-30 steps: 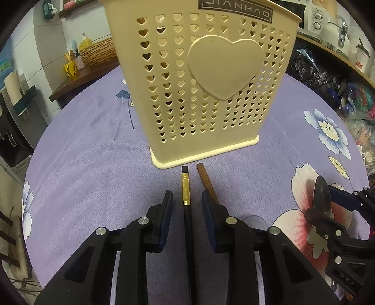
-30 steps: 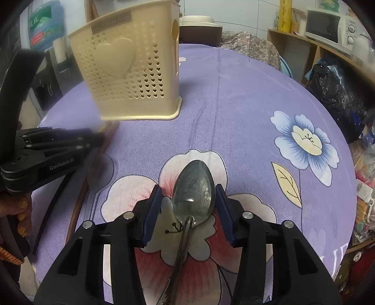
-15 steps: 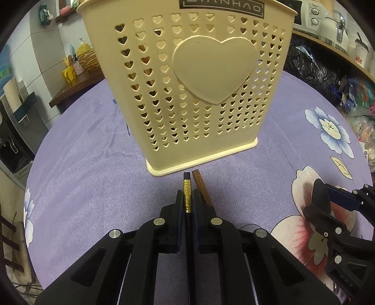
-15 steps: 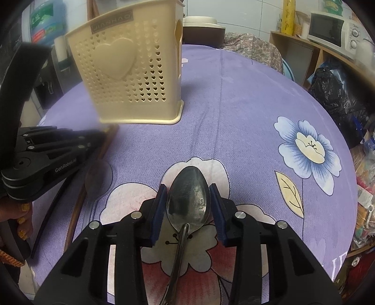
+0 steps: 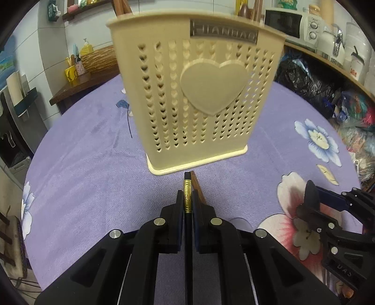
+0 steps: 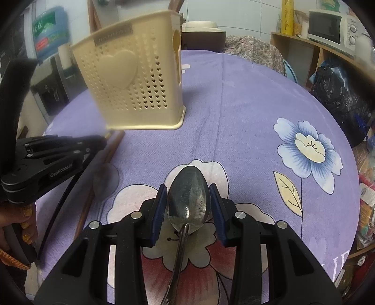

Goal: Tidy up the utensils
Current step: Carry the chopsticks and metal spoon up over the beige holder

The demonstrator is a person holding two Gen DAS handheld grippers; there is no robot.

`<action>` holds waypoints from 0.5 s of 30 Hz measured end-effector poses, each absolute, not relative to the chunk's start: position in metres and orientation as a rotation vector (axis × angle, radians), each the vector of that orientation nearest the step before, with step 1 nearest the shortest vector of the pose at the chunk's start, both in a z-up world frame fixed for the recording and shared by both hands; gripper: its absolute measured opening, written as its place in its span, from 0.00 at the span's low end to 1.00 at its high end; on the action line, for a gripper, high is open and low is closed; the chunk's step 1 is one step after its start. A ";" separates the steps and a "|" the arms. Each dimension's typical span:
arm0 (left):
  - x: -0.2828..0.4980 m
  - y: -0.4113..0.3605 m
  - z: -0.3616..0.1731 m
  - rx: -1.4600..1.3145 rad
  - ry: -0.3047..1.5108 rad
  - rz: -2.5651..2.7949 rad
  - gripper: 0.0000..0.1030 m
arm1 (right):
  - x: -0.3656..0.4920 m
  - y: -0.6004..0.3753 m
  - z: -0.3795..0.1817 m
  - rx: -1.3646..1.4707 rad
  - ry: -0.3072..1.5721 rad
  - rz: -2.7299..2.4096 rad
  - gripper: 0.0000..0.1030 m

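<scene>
A cream utensil holder [image 5: 199, 103] with heart-shaped holes stands on the purple cloth; it also shows in the right wrist view [image 6: 131, 82]. My left gripper [image 5: 187, 201] is shut on a black chopstick [image 5: 187, 187] with a gold band, its tip just short of the holder's base. A brown chopstick [image 5: 198, 187] lies beside it. My right gripper [image 6: 188, 199] is shut on a metal spoon [image 6: 188, 197], pads against the bowl's edges, handle running back under me. The left gripper shows at left in the right wrist view [image 6: 46, 157].
Round table with purple flowered cloth [image 6: 246, 105]. Wooden utensils [image 5: 121, 7] stick out of the holder's top. Shelves with a microwave [image 6: 328, 25] and black bags [image 5: 304, 79] stand to the right; a side table with a basket [image 5: 98, 58] stands at far left.
My left gripper closed on the black chopstick and lifted a little. My right gripper closed on the spoon's bowl and raised it slightly.
</scene>
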State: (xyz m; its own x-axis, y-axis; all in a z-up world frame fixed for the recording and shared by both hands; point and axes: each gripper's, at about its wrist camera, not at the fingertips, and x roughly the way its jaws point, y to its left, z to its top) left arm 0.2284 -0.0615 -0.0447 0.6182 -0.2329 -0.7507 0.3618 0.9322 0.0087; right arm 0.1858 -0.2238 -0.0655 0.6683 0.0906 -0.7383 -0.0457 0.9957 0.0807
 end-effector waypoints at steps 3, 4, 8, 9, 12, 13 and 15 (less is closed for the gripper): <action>0.217 -0.055 -0.027 0.136 0.788 -0.355 0.08 | 0.181 -0.225 -0.054 0.064 0.808 0.097 0.36; 0.215 -0.053 -0.022 0.129 0.774 -0.357 0.08 | 0.178 -0.226 -0.050 0.067 0.798 0.106 0.36; 0.200 -0.042 0.005 0.088 0.697 -0.365 0.08 | 0.172 -0.228 -0.031 0.076 0.758 0.133 0.36; 0.197 -0.040 0.011 0.081 0.678 -0.367 0.08 | 0.171 -0.228 -0.027 0.080 0.750 0.142 0.36; 0.190 -0.037 0.024 0.065 0.642 -0.373 0.08 | 0.168 -0.230 -0.012 0.097 0.723 0.175 0.36; 0.187 -0.034 0.029 0.059 0.627 -0.374 0.08 | 0.166 -0.230 -0.007 0.104 0.714 0.189 0.36; 0.184 -0.031 0.035 0.050 0.608 -0.378 0.08 | 0.165 -0.232 0.000 0.116 0.700 0.210 0.36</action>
State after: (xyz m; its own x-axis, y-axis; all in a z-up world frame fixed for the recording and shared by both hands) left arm 0.1840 -0.0312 0.0350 0.7547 -0.3314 -0.5662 0.3608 0.9305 -0.0637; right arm 0.1651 -0.2323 0.0003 0.7451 0.2303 -0.6260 -0.1528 0.9725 0.1759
